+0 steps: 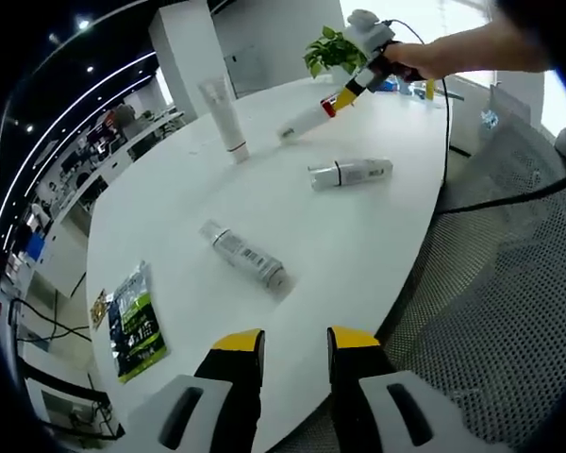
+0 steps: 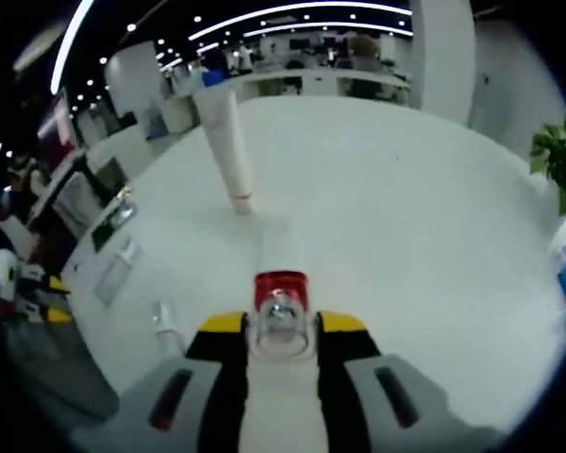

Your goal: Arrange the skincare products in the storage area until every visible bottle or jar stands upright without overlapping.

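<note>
My right gripper (image 2: 283, 326) is shut on the neck of a white bottle with a red collar (image 2: 281, 255), which points forward over the white table (image 2: 406, 217). In the left gripper view a hand holds that right gripper (image 1: 344, 92) at the far side, the red-collared bottle (image 1: 302, 121) slanting down toward the tabletop. A tall white tube (image 1: 224, 113) (image 2: 228, 146) stands upright on its cap beyond it. Two white bottles lie flat: one mid-table (image 1: 349, 173), one nearer (image 1: 245, 253). My left gripper (image 1: 295, 354) hangs open over the near table edge, holding nothing.
A green-and-black packet (image 1: 135, 321) lies near the table's left edge. A potted plant (image 1: 330, 47) (image 2: 558, 160) stands at the far side. A grey mesh chair (image 1: 509, 283) is close on the right. Office desks fill the background.
</note>
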{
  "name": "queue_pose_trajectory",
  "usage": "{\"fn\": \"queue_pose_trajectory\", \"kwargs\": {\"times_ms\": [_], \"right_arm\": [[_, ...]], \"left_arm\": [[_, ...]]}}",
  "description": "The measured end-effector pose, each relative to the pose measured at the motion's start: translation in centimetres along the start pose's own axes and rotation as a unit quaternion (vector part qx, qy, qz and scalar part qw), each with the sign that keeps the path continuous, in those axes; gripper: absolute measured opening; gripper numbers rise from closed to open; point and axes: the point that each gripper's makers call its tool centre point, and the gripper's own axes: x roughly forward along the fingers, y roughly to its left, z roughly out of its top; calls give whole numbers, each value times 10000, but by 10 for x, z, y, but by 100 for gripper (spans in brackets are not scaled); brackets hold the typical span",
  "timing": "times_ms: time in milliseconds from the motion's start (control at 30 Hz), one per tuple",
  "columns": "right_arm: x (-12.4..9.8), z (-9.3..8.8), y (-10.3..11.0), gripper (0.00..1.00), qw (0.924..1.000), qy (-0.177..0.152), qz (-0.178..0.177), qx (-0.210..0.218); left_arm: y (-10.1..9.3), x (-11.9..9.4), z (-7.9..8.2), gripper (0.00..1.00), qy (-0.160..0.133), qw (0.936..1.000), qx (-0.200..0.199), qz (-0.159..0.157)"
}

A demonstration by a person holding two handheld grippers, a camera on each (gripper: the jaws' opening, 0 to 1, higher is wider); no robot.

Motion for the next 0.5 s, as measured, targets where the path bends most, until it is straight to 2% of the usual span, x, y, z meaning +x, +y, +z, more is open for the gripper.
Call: {"fn": "queue_pose_trajectory", "kwargs": {"times_ms": [333, 500], "right_arm": [[-10, 16, 15, 24, 9998, -110, 169, -78], [-16, 27, 31, 24, 9989, -149, 230, -380]], "left_arm": [[3, -1, 0, 26, -14, 10000, -22, 75], [2, -1, 1, 26, -34, 10000, -1, 79]]}}
